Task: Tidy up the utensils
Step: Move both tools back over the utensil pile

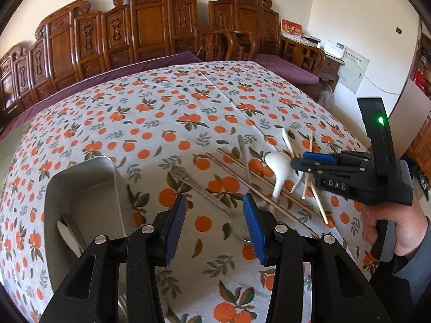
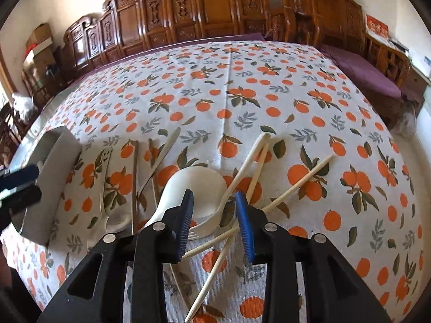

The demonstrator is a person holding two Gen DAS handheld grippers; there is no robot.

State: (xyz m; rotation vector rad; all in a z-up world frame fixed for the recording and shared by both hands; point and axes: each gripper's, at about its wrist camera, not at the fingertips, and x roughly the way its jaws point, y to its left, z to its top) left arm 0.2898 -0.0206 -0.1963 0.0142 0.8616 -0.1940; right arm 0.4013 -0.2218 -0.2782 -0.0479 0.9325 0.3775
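A pile of utensils lies on the orange-print tablecloth: a white ceramic spoon [image 2: 196, 183], a white plastic fork [image 2: 212, 222], pale chopsticks [image 2: 299, 185], brown chopsticks [image 1: 258, 188] and a metal spoon [image 1: 204, 191]. A grey metal tray [image 1: 80, 188] holds a knife [image 1: 68, 238]. My left gripper [image 1: 214, 203] is open, above the metal spoon, right of the tray. My right gripper [image 2: 214, 199] is open and empty, hovering just above the white spoon and fork; in the left wrist view it [image 1: 299, 160] hangs over the pile.
The table [image 2: 229, 80] stretches away from the pile. Carved wooden chairs [image 2: 210, 8] and a purple cushioned bench [image 2: 363, 72] line the far side. The tray's corner [image 2: 54, 161] shows at left in the right wrist view.
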